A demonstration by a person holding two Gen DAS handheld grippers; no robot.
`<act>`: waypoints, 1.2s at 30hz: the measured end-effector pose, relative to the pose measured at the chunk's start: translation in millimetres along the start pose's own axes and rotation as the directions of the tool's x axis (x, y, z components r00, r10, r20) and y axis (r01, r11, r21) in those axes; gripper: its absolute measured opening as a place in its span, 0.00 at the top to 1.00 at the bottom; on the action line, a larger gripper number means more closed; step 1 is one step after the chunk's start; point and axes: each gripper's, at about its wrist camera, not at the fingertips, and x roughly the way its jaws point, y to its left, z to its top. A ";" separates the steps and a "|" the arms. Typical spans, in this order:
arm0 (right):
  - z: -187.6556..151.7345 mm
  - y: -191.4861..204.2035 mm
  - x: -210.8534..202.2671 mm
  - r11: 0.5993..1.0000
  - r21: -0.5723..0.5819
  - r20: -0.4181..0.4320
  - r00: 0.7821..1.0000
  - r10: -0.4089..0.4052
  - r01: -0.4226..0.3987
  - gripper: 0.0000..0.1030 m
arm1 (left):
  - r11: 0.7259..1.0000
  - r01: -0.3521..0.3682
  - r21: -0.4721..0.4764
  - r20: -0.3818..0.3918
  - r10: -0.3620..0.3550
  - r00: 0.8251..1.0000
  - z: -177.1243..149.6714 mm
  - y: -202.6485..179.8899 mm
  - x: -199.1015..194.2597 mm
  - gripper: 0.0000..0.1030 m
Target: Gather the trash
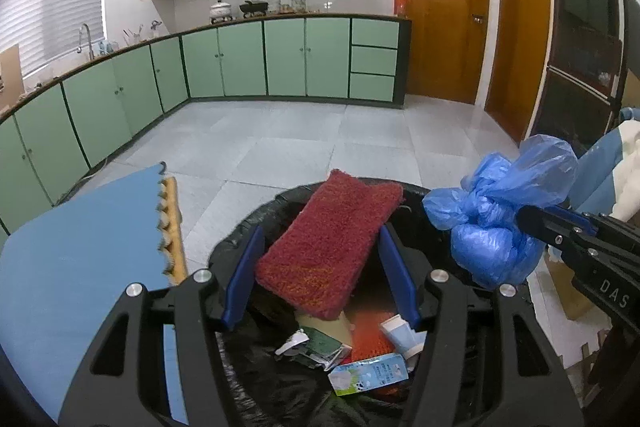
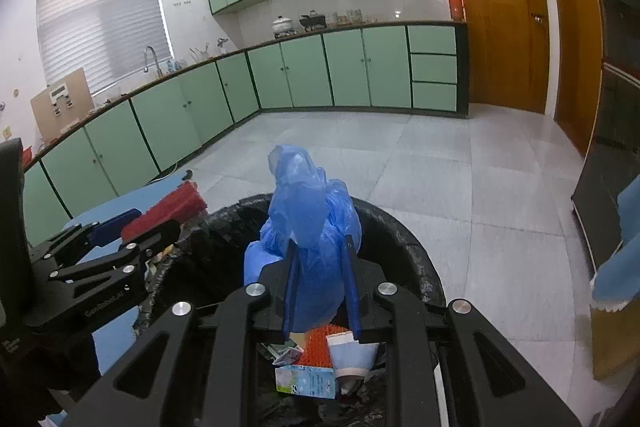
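The left gripper (image 1: 320, 267) grasps a dark red scrubbing pad (image 1: 328, 243) between its 2 blue pads, one pressed to each long side, and holds it tilted over the open mouth of a trash bin (image 1: 240, 239) lined with a black bag. In the right wrist view the same gripper (image 2: 160, 223) appears at the left with the pad (image 2: 160, 211) seen edge-on, at the near left side of the bin's rim (image 2: 400, 227).

The right gripper (image 2: 320, 291) is clenched on a crumpled blue plastic bag (image 2: 308, 227), its 2 blue fingers nearly together with the bunched plastic squeezed between them; the bag's top sticks up past the fingertips. From the left wrist view the bag (image 1: 500, 207) hangs at the bin's right edge, pinched in the black jaws of that gripper (image 1: 528, 217).

Inside the bin lie a small white and light blue carton (image 2: 306, 381) printed with black patches, an orange bristled piece (image 2: 318, 347), a white and pale blue paper cup (image 2: 352, 351) on its side, and a crumpled dark green and silver wrapper (image 1: 320, 349).

A blue foam mat (image 1: 80, 247) with a jagged edge lies on the grey tiled floor (image 1: 300, 135) just left of the bin. Green cabinets (image 1: 240, 59) run along the far walls, and 2 brown wooden doors (image 1: 444, 11) stand at the right.
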 end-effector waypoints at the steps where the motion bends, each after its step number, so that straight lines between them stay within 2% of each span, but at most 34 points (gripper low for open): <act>1: -1.3 -1.7 2.2 1.000 0.004 -0.005 1.000 0.000 0.000 0.80 | 1.000 -0.001 0.001 -0.005 0.001 1.000 0.2 -0.6 2.8 0.45; 8: -2.0 -8.5 17.4 1.000 0.011 -0.035 0.999 0.010 -0.009 0.80 | 1.000 0.014 0.000 -0.036 -0.014 0.999 2.7 -0.2 18.9 0.42; 9: -0.5 -9.0 20.0 1.000 0.005 -0.041 0.999 0.015 -0.015 0.77 | 1.000 0.023 -0.007 -0.035 -0.024 0.999 3.2 1.7 19.4 0.42; 12: 1.5 -2.8 25.1 1.000 -0.006 -0.061 0.998 0.010 -0.010 0.71 | 0.999 0.035 -0.021 -0.045 -0.036 0.998 6.2 7.0 20.0 0.29; 13: 1.3 -2.8 26.7 1.000 -0.007 -0.067 0.998 0.008 -0.008 0.63 | 0.999 0.039 -0.027 -0.043 -0.040 0.998 6.1 9.7 18.9 0.27; 16: -2.5 -1.5 25.1 1.000 -0.010 -0.076 0.997 -0.001 0.000 0.47 | 0.998 0.037 -0.041 -0.042 -0.039 0.998 7.0 16.5 14.5 0.26; 17: -3.6 -1.0 23.5 1.000 -0.010 -0.079 0.997 -0.006 0.005 0.32 | 0.998 0.035 -0.046 -0.038 -0.037 0.999 7.4 19.3 12.1 0.25; 21: -5.6 0.4 13.1 1.000 0.001 -0.075 0.997 -0.016 0.017 0.08 | 0.997 0.015 -0.073 -0.014 -0.016 1.000 8.5 36.0 -5.7 0.20; 25: -1.9 9.4 0.3 1.000 -0.004 -0.062 0.998 -0.015 0.015 0.06 | 0.996 0.005 -0.092 0.003 -0.005 1.000 12.1 51.0 -26.0 0.15; 36: 5.7 55.9 -41.1 0.994 -0.022 -0.039 0.994 0.107 -0.108 0.06 | 0.993 -0.048 -0.107 0.007 0.049 0.999 -0.9 79.5 -90.5 0.09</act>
